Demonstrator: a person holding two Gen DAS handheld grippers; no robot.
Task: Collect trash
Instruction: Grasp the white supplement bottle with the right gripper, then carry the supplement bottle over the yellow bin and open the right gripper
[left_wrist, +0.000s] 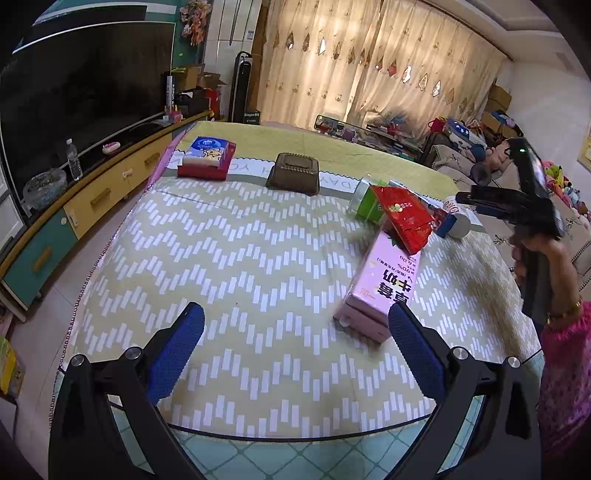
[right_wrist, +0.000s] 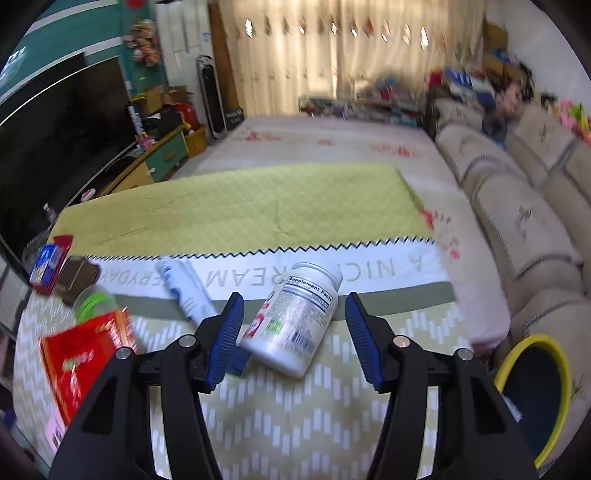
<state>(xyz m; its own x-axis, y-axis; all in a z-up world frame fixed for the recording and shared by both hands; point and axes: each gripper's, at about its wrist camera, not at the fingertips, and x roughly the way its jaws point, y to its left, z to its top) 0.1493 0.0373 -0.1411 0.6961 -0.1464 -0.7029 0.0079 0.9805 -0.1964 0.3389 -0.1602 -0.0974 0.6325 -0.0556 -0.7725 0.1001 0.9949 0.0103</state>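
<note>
In the right wrist view a white supplement bottle (right_wrist: 295, 321) lies on its side on the chevron table mat (right_wrist: 332, 406). My right gripper (right_wrist: 294, 300) straddles it, jaws open, with a gap between the blue pads and the bottle. Left of it lie a white and blue tube (right_wrist: 184, 288), a red packet (right_wrist: 81, 354) and a clear cup with a green band (right_wrist: 94, 301). In the left wrist view my left gripper (left_wrist: 295, 321) hangs open and empty over the mat. A pink milk carton (left_wrist: 384, 280) lies by its right finger, with the red packet (left_wrist: 404, 218) on its far end.
A yellow-rimmed bin (right_wrist: 535, 338) stands beside the table at the lower right. A tissue box (left_wrist: 207, 157) and a brown lidded box (left_wrist: 293, 173) sit at the far side. A TV cabinet (left_wrist: 92, 199) runs along the left, a sofa (right_wrist: 517, 206) along the right.
</note>
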